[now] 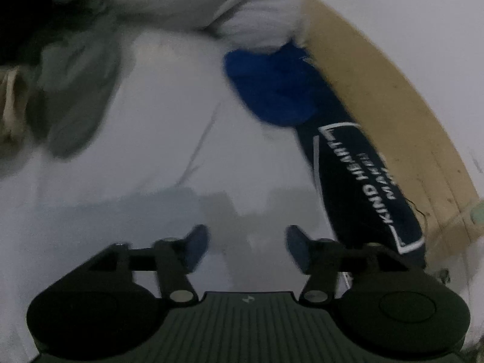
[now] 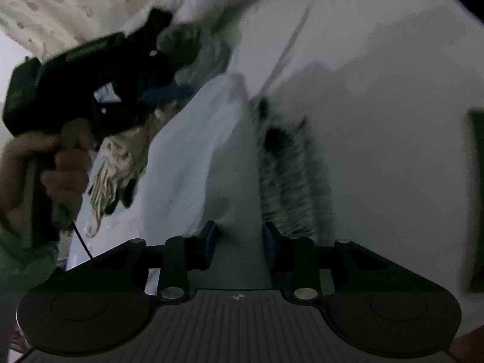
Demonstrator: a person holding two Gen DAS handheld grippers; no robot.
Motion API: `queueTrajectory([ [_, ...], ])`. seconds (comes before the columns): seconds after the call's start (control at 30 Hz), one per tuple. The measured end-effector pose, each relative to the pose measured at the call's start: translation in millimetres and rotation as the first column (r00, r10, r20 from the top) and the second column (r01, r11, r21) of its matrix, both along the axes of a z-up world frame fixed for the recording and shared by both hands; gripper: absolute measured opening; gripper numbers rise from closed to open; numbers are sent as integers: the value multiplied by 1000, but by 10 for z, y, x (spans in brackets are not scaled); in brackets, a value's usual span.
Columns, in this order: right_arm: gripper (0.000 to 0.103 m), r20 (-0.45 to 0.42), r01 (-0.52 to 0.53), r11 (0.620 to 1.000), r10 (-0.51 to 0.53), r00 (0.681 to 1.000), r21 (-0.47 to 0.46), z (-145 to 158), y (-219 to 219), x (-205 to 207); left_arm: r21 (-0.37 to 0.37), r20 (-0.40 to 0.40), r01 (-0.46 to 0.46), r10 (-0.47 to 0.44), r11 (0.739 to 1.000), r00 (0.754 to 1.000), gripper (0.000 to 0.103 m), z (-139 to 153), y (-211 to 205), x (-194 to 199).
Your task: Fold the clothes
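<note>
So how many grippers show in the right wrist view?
2: the right gripper at bottom, fingers apart around pale cloth; the left gripper at upper left, hand-held.

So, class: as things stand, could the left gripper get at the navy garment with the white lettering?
Probably yes. The left gripper is open and empty over the white sheet, and the navy garment lies just to its right, with nothing between them. Its far edge sits against the cardboard box.

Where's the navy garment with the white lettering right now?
In the left wrist view, the navy garment lies right of centre on the white sheet, against the tan board, just below a bright blue cloth.
</note>
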State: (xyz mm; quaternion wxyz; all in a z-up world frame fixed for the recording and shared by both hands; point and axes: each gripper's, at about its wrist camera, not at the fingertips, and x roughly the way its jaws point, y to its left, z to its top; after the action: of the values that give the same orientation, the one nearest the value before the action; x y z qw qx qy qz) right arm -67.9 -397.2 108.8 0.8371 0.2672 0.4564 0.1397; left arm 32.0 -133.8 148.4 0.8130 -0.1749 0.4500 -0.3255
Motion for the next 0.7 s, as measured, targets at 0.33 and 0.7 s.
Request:
queueTrajectory([
  [0.33,55,258,-97,945,183,949,-312,436,856,-330,71,320,-46,21,996,947,99,297,709,-725],
  [0.7,0,7,-223,891,246,969,-396,-231,1111,-587,133,402,-137,73,982,913,103,-191,1169,-1429],
])
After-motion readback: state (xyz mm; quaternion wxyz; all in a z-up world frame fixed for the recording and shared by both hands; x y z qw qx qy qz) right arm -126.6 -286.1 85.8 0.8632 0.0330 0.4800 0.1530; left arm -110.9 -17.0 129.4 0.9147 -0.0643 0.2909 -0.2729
